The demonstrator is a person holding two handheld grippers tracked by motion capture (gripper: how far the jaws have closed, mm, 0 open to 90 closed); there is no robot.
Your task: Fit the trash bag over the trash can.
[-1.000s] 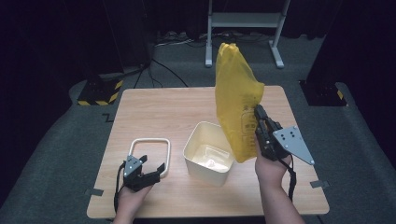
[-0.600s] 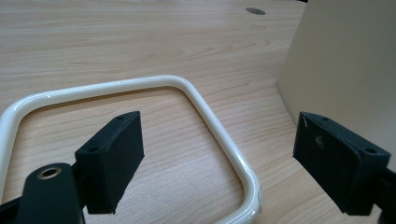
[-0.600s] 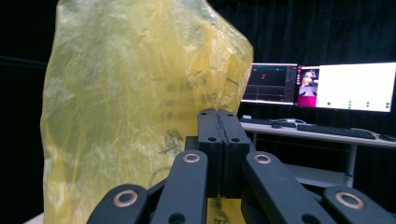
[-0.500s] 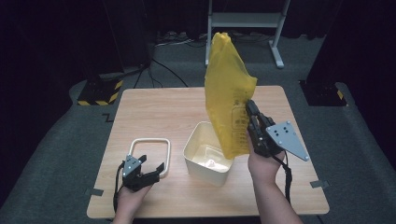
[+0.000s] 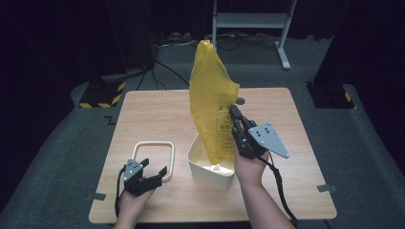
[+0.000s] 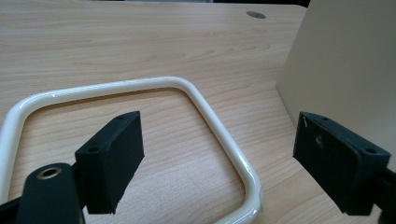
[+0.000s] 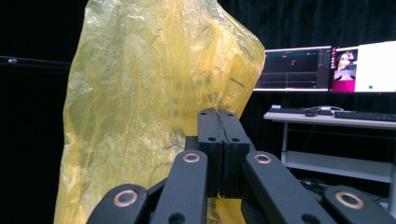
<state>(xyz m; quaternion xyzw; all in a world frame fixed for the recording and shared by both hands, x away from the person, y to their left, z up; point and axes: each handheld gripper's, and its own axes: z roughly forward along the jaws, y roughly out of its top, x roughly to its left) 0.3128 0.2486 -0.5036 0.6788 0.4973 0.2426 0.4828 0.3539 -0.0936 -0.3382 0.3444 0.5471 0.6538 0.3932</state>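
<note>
Pressed together, your right gripper fingers pinch the yellow bag upright over the cream bin, left gripper spread near the frame; seemingly lining the bin, lower the bag inside.

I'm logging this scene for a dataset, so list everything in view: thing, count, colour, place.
Plastic bag: one, yellow, held upright, lower end in the bin.
Bin: one, cream, front centre of the table.
Rectangular ring frame: one, cream, flat on the table left of the bin.
Table: one, light wood, centre.
Hazard-striped block: one, yellow and black, floor at far left.
Metal stand: one, grey, floor behind the table.
Monitors: lit, on a desk, seen in the right gripper view.
Left claw: black, open, at the frame's near edge.
Right claw: black, shut on the plastic bag.
</note>
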